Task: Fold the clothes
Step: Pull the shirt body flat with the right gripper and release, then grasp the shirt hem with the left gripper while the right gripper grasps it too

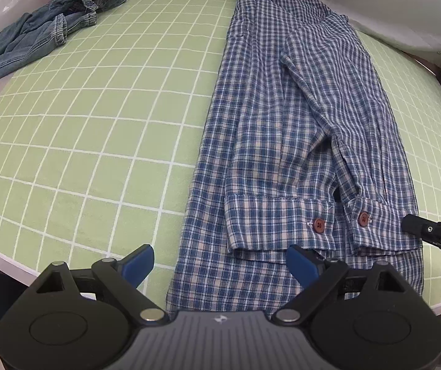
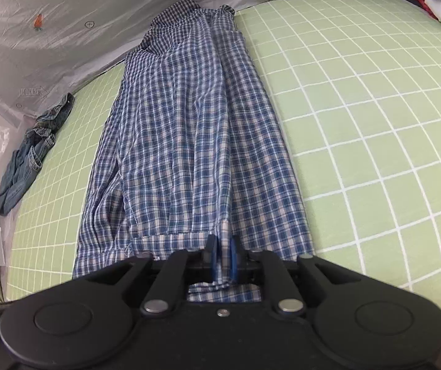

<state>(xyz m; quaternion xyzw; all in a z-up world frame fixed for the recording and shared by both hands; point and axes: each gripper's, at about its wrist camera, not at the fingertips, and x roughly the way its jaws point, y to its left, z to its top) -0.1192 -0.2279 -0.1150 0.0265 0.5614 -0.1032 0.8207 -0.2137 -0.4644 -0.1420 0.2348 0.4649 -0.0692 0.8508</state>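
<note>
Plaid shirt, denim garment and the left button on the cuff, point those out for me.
plaid shirt (image 2: 189, 141): right wrist view, middle of the folded body.
denim garment (image 1: 35, 34): left wrist view, middle of the crumpled heap.
left cuff button (image 1: 319, 225): left wrist view, the button's face.

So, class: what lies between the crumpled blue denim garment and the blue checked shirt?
Only bare green gridded sheet between denim garment and checked shirt, in both wrist views.
</note>
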